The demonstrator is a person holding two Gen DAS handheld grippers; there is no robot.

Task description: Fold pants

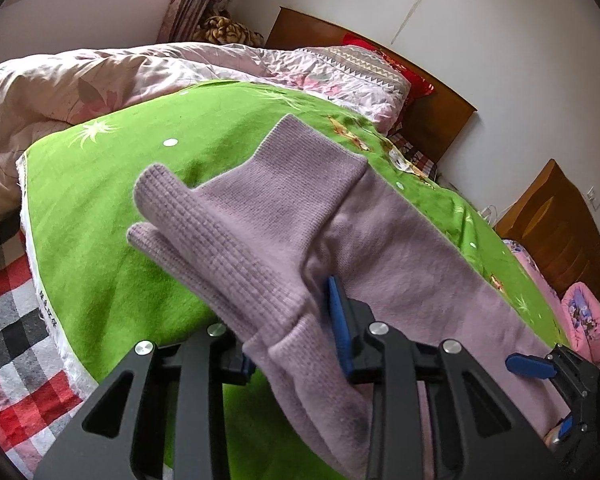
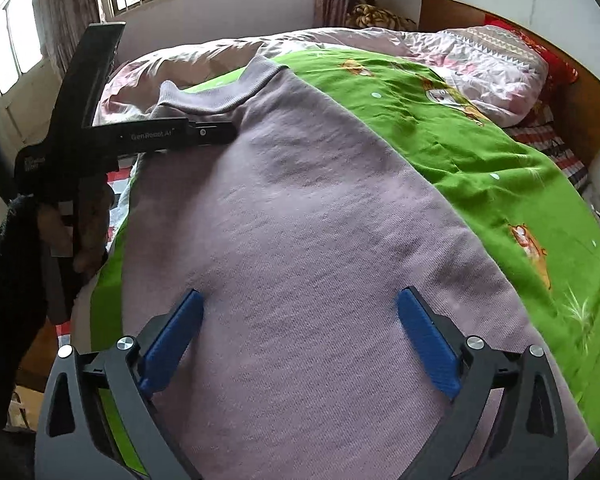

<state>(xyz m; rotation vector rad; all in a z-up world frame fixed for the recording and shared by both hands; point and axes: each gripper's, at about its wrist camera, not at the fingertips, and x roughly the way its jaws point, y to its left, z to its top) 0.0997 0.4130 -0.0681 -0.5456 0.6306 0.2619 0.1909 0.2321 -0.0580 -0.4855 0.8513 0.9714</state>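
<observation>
Lilac knit pants (image 2: 300,208) lie lengthwise on a green blanket (image 2: 480,152). Their ribbed cuffs (image 1: 204,216) are lifted off the blanket and droop over my left gripper (image 1: 292,304). That gripper is shut on the bunched cuff end; one blue pad (image 1: 340,320) shows and the fabric hides the other. From the right wrist view, the left gripper (image 2: 224,132) pinches the pants just below the cuffs (image 2: 260,76). My right gripper (image 2: 300,296) hovers wide open over the middle of the pants, with flat fabric under its blue pads (image 2: 172,340). It also shows at the lower right (image 1: 536,396).
A pink floral quilt (image 1: 100,80) is heaped at the far side of the bed. A wooden headboard (image 1: 432,112) and a nightstand (image 1: 560,224) stand against the wall. A plaid sheet (image 1: 8,312) shows at the bed's left edge. A dark-sleeved hand (image 2: 84,220) holds the left gripper.
</observation>
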